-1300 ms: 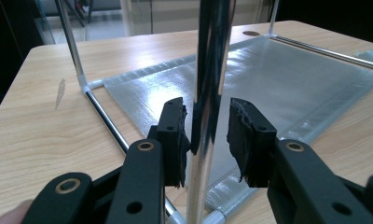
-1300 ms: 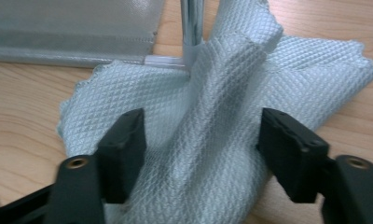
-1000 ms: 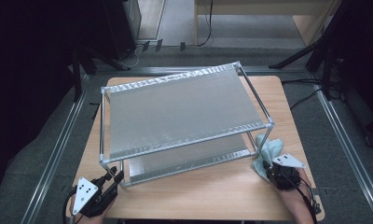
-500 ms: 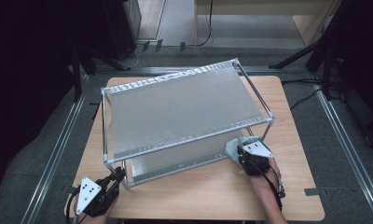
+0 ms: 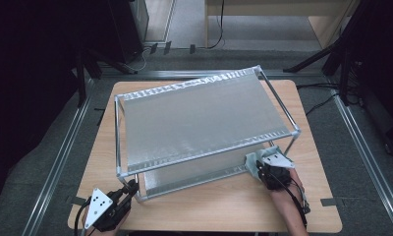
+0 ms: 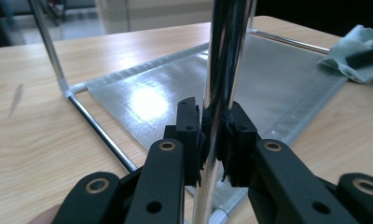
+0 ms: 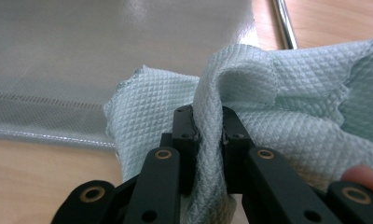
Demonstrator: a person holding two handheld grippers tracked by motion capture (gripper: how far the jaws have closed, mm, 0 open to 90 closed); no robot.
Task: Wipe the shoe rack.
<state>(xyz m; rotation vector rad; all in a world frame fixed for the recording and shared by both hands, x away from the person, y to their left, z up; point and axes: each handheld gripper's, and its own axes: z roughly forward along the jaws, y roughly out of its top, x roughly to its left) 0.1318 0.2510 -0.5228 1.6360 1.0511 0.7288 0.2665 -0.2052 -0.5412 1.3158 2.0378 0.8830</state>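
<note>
A two-shelf metal rack with chrome posts stands on the wooden table. My left gripper is at the rack's front left corner. In the left gripper view it is shut on the upright chrome post, pads pressed on both sides. My right gripper is at the front right of the lower shelf. Its jaws are shut on a fold of a pale green cloth, which lies bunched against the shelf's front edge.
The rack covers most of the table, leaving bare wood strips at the front and sides. Metal floor rails run along both sides of the table. Dark equipment stands are beyond the far corners.
My right gripper has carried the cloth leftward from the rack's front right post to the front of the lower shelf. My left gripper has stayed at the front left post.
</note>
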